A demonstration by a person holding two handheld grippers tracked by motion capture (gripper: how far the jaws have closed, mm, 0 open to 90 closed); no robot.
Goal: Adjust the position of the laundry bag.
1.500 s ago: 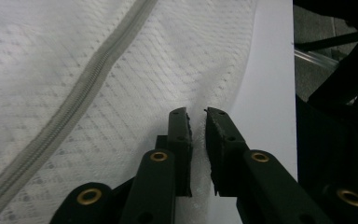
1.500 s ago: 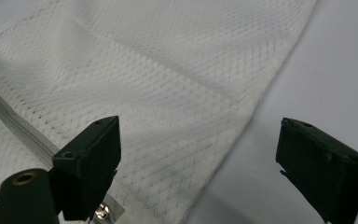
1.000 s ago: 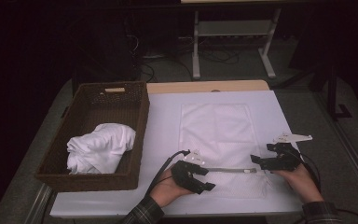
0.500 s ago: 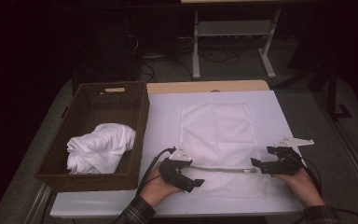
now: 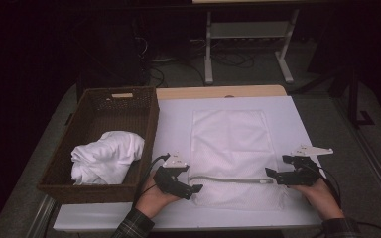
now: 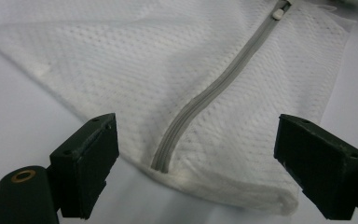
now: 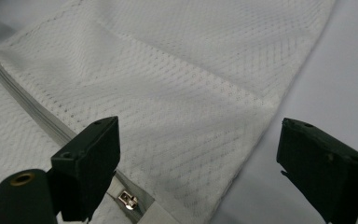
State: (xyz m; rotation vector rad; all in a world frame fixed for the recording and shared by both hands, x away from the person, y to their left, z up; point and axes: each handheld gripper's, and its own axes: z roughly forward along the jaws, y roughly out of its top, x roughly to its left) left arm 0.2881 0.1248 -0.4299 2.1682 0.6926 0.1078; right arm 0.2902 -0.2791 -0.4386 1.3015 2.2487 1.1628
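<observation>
A flat white mesh laundry bag point(image 5: 230, 148) with a grey zipper point(image 5: 225, 179) along its near edge lies on the white-covered table point(image 5: 173, 124), to the right of a dark brown woven wicker basket point(image 5: 87, 124). A crumpled white cloth point(image 5: 106, 156) sits inside that basket.

The left gripper point(image 5: 192, 189), held in the person's left hand point(image 5: 154, 198), is at the bag's near left corner, just beside the closed end of the zipper. Its jaws have just been opening and now stand spread wide; in the left gripper view the corner of the bag point(image 6: 205, 116) and the zipper point(image 6: 214, 88) lie between them, and the pads do not press on the fabric.

The right gripper point(image 5: 272, 173), in the right hand point(image 5: 322, 196), is at the bag's near right corner. Its jaws are spread too, with the mesh between them untouched; the small metal zipper pull point(image 7: 129, 201) lies just beside its left-hand jaw in the right gripper view.
</observation>
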